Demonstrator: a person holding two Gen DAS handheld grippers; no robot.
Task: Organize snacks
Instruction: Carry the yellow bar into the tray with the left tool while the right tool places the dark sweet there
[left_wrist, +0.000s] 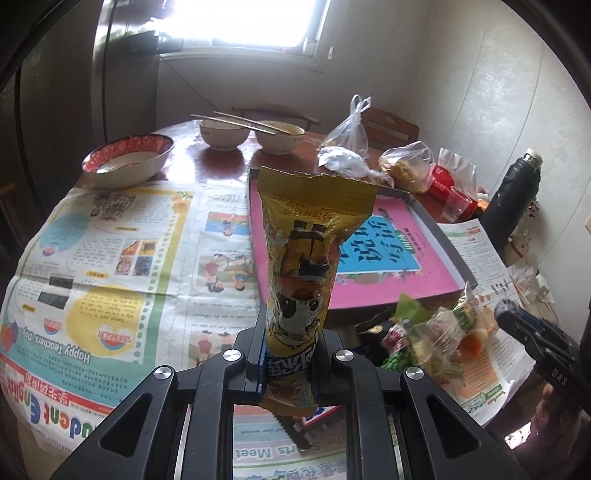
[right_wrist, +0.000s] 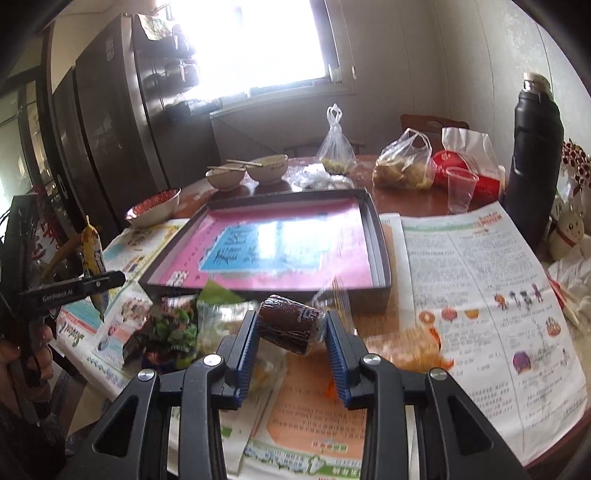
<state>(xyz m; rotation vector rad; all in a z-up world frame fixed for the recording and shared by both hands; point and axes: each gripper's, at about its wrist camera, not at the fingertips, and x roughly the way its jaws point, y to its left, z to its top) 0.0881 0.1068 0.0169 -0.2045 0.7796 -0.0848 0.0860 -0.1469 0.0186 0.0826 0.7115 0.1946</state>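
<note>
Both grippers are angled down over the table (right_wrist: 436, 201), each with a snack in its jaws. The left gripper (left_wrist: 290, 354) is clamped on a tall yellow packet (left_wrist: 303, 258), gripping it near its lower end, so most of the packet stands up ahead of the fingers and its torn top edge leans slightly away. Seen from the right wrist, that same gripper sits off to the left, with a hand (right_wrist: 35, 354) wrapped around its handle below.

The right gripper (right_wrist: 291, 332) is closed on a dark brown roll (right_wrist: 286, 325) in clear wrap, held crosswise between the blue pads (right_wrist: 249, 347), tilted with its right end lower. The wrap's twisted end sticks out past the right finger, blurred.

Just ahead of both tools lies the shallow tray (right_wrist: 380, 236) with a pink lining. Beneath and slightly left of the right gripper, a heap of snacks (right_wrist: 173, 328) rests on newspaper (right_wrist: 480, 280).
</note>
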